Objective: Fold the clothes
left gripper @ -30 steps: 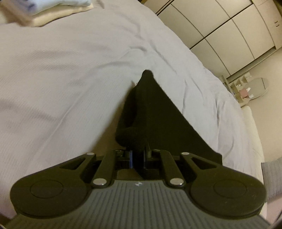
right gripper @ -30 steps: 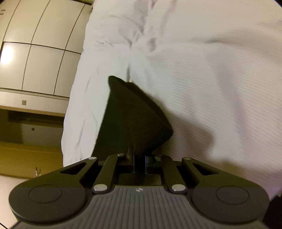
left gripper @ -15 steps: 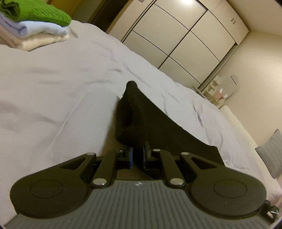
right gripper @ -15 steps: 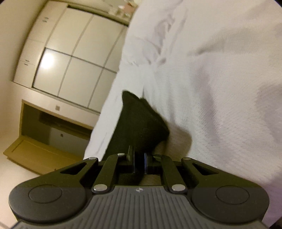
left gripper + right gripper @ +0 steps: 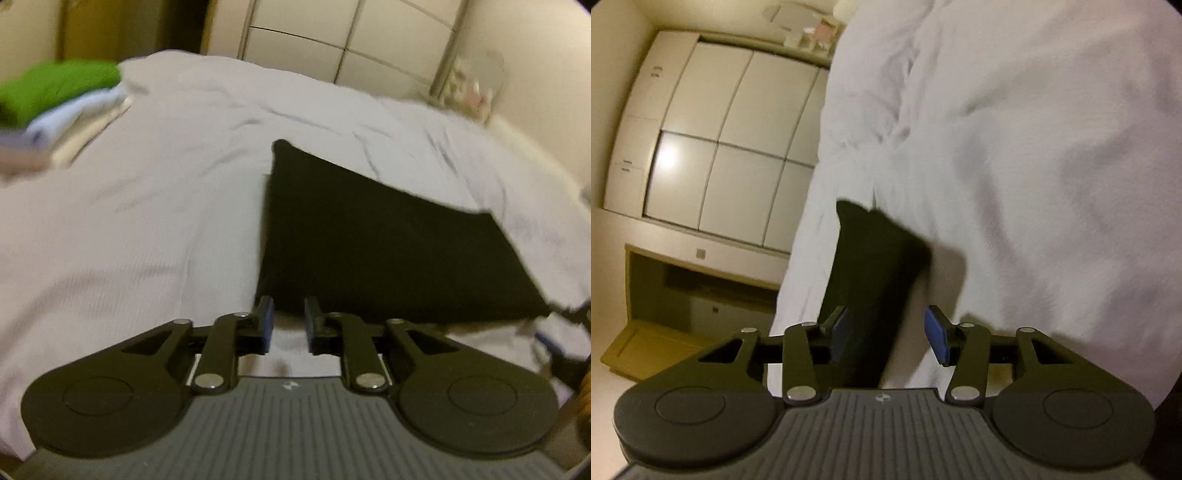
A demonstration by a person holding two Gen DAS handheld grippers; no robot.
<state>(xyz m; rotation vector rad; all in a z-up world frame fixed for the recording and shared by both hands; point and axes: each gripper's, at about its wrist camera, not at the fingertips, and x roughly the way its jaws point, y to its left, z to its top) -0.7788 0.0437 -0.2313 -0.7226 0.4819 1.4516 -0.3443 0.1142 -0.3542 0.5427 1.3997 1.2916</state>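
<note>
A black garment (image 5: 369, 240) lies folded flat on the white bed sheet (image 5: 147, 240), with its near edge just past my left gripper (image 5: 288, 304). The left jaws are opening. They stand a little apart, and only sheet shows between them. In the right wrist view the same black garment (image 5: 875, 266) runs as a dark strip from the bed's edge down between the jaws of my right gripper (image 5: 886, 317). Those jaws are opening too. The cloth sits close to the left blue pad (image 5: 838, 332), while the right pad (image 5: 936, 339) is clear of it.
A stack of folded clothes (image 5: 55, 99), green on top of pale blue and cream, sits at the bed's far left. Wardrobe doors (image 5: 720, 147) and a low wooden cabinet (image 5: 683, 295) stand beyond the bed's edge. A small shelf (image 5: 476, 85) is in the far corner.
Both grippers were shut on the raised black garment and have now parted. The garment has dropped flat onto the bed. The left view has rolled and swung toward the wardrobe.
</note>
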